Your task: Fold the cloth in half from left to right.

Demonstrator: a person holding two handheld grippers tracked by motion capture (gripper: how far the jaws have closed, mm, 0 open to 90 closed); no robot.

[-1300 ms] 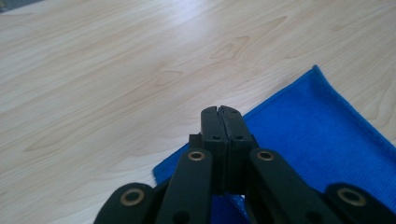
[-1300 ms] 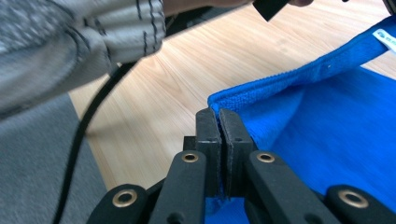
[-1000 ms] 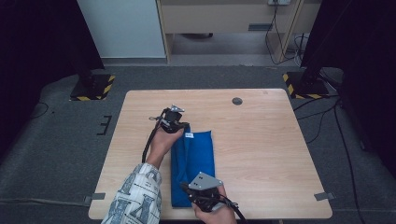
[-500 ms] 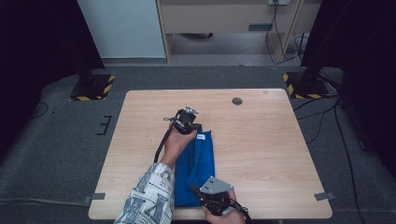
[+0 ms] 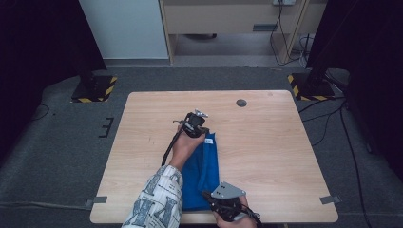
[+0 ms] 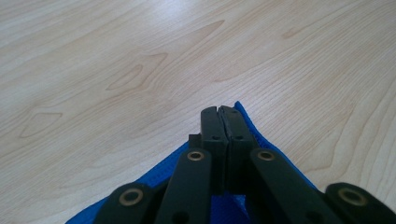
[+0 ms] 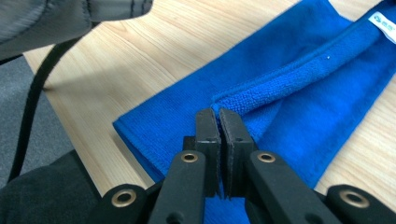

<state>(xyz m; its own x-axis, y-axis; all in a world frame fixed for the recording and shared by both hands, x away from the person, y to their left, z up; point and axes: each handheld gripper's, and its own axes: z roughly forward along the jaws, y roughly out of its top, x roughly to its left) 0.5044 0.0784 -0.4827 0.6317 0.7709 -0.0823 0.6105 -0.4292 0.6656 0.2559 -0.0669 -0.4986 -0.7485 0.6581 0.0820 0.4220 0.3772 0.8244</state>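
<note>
I am folding a blue microfibre towel (image 5: 202,173) lengthwise on the pale wooden table (image 5: 266,142). My left fingers (image 5: 205,134) are pressed together on the far corner of the cloth, and my right fingers (image 5: 209,195) are pinched shut on the near end, where the right gripper view shows a raised fold of blue pile (image 7: 280,84) running away from the tips.

Over the last second both hands have carried their ends to the right across the table, and the towel, which lay as a wider strip a moment ago, is now doubled over into a narrower band lying near the front edge, left of the table's middle. I judge the fold nearly complete: what remains is to lay the lifted edge flat over the layer beneath and let go.

A small white label (image 7: 387,21) sits at the far corner. A round dark grommet (image 5: 241,102) lies well apart toward the back of the table. Nothing stands in the way of the towel; my own left forearm in its patterned sleeve (image 5: 154,199) rests beside the cloth.
</note>
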